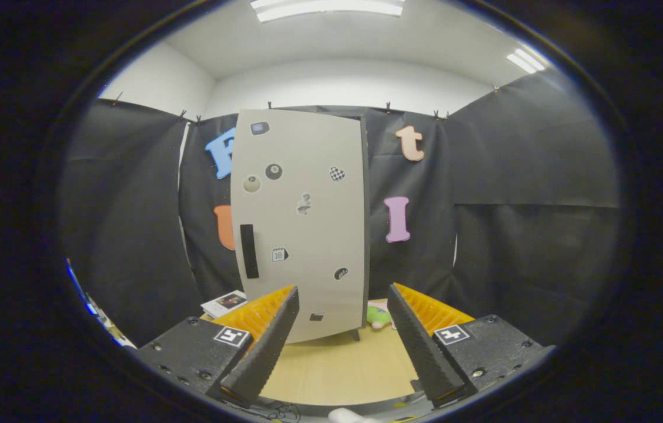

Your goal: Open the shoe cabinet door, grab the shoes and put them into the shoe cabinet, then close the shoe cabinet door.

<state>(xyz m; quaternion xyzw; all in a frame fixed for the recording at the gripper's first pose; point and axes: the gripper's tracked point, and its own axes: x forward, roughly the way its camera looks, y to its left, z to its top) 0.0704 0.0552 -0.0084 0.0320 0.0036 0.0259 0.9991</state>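
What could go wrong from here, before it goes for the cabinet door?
1. The gripper is open and well short of the shoe cabinet; its black handle sits off toward the left finger, so a straight approach would likely miss it.
2. The handle is a slim vertical strip, so the fingers may slip when pulling the door.
3. A green plush toy and a booklet lie by the cabinet's base on the wooden table; a swing could knock them.
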